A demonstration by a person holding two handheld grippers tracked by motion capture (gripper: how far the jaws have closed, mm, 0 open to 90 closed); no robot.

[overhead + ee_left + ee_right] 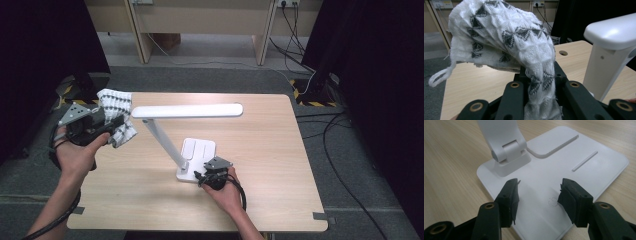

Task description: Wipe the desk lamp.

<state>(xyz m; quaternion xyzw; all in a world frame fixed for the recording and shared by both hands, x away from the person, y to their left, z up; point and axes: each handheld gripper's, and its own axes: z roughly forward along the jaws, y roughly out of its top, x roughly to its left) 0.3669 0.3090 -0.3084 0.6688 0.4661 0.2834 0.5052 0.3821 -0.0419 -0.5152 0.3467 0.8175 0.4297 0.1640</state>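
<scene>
A white desk lamp stands mid-table, its flat base near the front, its arm leaning left up to a long horizontal head. My left gripper is raised at the table's left edge, shut on a white knitted cloth with dark triangles. That cloth rises between the jaws and drapes leftward, next to the lamp arm. My right gripper rests at the base's near edge. Its jaws stand open over the lamp base, above a power symbol, with nothing between them; the hinge lies ahead.
The wooden table has a round cable hole near its far edge. Cables trail on the grey floor behind, and dark curtains stand at both sides. A loop of yarn hangs from the cloth.
</scene>
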